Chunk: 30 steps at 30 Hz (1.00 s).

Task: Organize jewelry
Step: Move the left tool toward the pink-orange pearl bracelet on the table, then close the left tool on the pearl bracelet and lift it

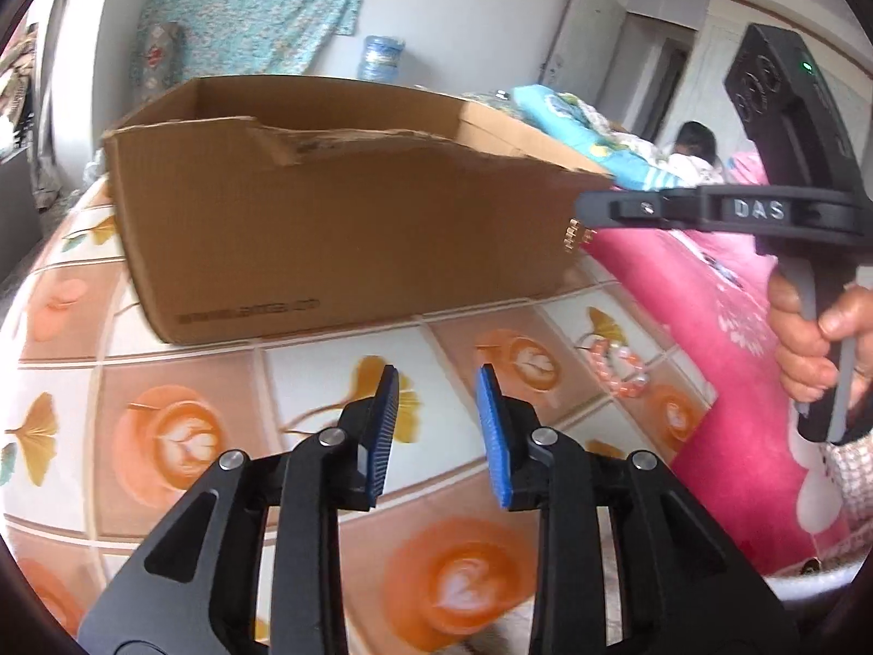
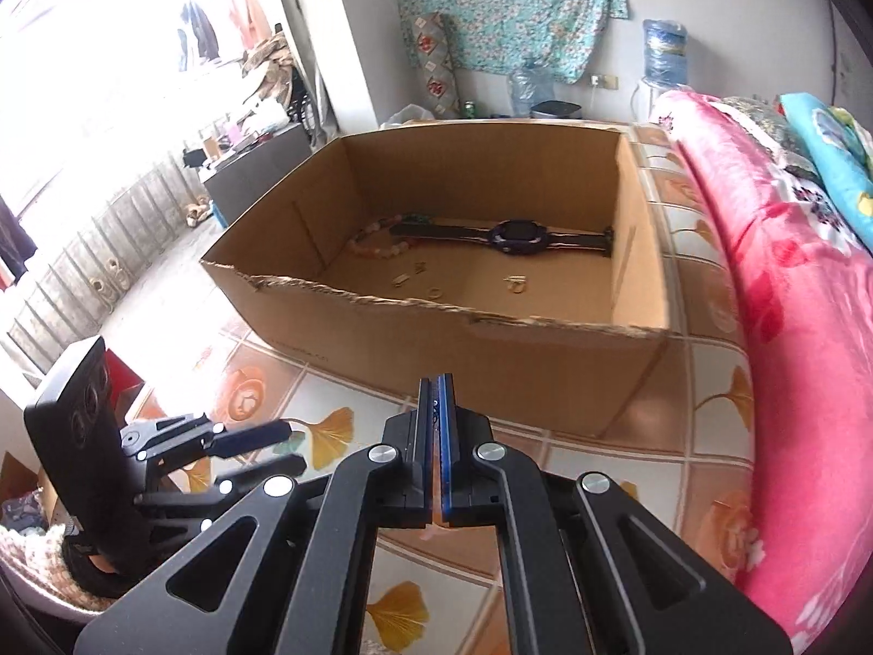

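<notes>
A tabletop covered with a cloth (image 1: 229, 376) printed with latte cups and yellow ginkgo leaves is seen, bordered on one side by a pink floral blanket (image 2: 791, 327). A turquoise flowered cloth (image 2: 507, 5) is hung on the white wall behind, with a blue water bottle (image 2: 664, 52) beside it.

An open cardboard box (image 2: 545, 360) with a torn front edge is set on the tabletop. Inside it, a dark wristwatch (image 2: 515, 236) is laid along the far wall, a pale bead bracelet (image 2: 376, 243) at its left end, and a few small gold pieces (image 2: 515, 285) are scattered on the floor.

Outside the box, a pink bead bracelet (image 1: 619, 368) is left on the cloth near the blanket.

The left gripper (image 1: 436, 409) is held partly open over the cloth, nothing between its blue pads. The right gripper (image 2: 436, 398) is clamped fully; a small gold chain piece (image 1: 573, 234) is seen hanging at its tip, level with the box corner
</notes>
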Each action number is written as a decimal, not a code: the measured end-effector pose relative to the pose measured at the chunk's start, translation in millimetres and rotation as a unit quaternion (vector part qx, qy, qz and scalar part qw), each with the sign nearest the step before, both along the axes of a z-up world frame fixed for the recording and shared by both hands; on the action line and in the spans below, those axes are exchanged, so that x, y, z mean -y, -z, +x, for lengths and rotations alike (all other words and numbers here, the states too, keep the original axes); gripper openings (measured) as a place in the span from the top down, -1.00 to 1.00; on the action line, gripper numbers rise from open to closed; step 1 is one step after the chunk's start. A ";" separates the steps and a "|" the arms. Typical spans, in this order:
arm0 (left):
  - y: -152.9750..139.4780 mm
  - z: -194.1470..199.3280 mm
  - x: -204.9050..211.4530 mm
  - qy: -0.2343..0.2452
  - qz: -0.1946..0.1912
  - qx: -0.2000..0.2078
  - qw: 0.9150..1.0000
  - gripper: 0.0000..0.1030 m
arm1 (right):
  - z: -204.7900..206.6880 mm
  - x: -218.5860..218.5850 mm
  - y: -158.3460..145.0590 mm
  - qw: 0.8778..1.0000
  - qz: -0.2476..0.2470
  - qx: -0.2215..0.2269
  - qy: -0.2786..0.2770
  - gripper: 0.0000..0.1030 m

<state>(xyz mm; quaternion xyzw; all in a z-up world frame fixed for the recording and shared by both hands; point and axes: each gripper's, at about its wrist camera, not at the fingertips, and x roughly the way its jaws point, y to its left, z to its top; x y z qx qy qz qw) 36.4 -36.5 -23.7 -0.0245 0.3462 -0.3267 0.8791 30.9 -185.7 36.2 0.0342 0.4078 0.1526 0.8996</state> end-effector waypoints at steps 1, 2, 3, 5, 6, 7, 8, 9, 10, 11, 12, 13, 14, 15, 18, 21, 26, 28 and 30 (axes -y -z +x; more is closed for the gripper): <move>-0.1 -5.3 12.3 0.024 0.001 0.002 1.000 0.36 | -1.0 9.0 0.6 1.000 0.002 0.001 0.010 0.96; 0.3 -9.8 24.1 0.042 0.005 0.006 0.999 0.31 | -3.6 16.8 1.1 1.000 0.004 0.001 0.020 0.96; 1.6 -13.6 37.1 0.060 0.013 0.008 0.998 0.30 | -5.3 23.1 2.4 1.000 0.005 0.001 0.028 0.96; 4.3 -17.5 61.3 0.092 0.026 0.011 0.995 0.20 | -9.4 37.2 5.3 0.999 0.012 0.000 0.042 0.97; 6.6 -18.3 72.9 0.106 0.035 0.011 0.994 0.18 | -8.9 43.3 9.5 0.999 0.015 -0.001 0.049 0.97; 9.8 -21.1 82.9 0.116 0.045 0.011 0.992 0.18 | -11.8 50.1 11.6 0.998 0.019 -0.002 0.056 0.97; 11.4 -22.0 92.9 0.123 0.055 0.014 0.991 0.18 | -12.6 55.9 14.3 0.998 0.024 -0.003 0.062 0.97; 11.6 -23.2 100.6 0.132 0.058 0.019 0.989 0.18 | -14.1 61.4 17.3 0.997 0.029 -0.004 0.068 0.97; 10.9 -27.5 108.6 0.142 0.057 0.024 0.988 0.18 | -17.8 69.2 19.6 0.997 0.034 -0.005 0.072 0.96; 10.0 -29.2 119.1 0.152 0.061 0.030 0.986 0.18 | -18.3 74.6 22.1 0.996 0.038 -0.006 0.076 0.96; 10.7 -31.1 127.1 0.163 0.068 0.034 0.984 0.18 | -20.3 80.3 24.6 0.996 0.042 -0.007 0.080 0.96; 12.4 -32.6 135.3 0.174 0.079 0.039 0.981 0.18 | -21.0 85.2 27.5 0.995 0.046 -0.007 0.083 0.96; 15.2 -35.6 143.3 0.183 0.091 0.044 0.978 0.18 | -20.9 90.1 30.2 0.995 0.051 -0.009 0.087 0.96; 16.9 -35.4 151.0 0.188 0.105 0.048 0.975 0.18 | -21.3 94.7 32.2 0.994 0.055 -0.010 0.089 0.96; 19.5 -36.6 167.5 0.191 0.139 0.070 0.969 0.20 | -20.8 104.2 37.8 0.993 0.065 -0.012 0.093 0.97; 19.7 -29.6 174.2 0.178 0.154 0.071 0.969 0.39 | -21.3 108.7 39.8 0.993 0.073 -0.010 0.093 0.96; 18.5 -18.4 174.1 0.161 0.171 0.061 0.970 0.58 | -25.1 111.1 37.1 0.992 0.082 -0.001 0.096 0.96; 18.6 -19.2 173.4 0.168 0.183 0.070 0.966 0.58 | -28.1 110.8 32.2 0.991 0.086 0.004 0.099 0.96; 19.6 -24.4 173.0 0.176 0.202 0.091 0.959 0.61 | -32.1 109.7 26.7 0.991 0.090 0.010 0.102 0.96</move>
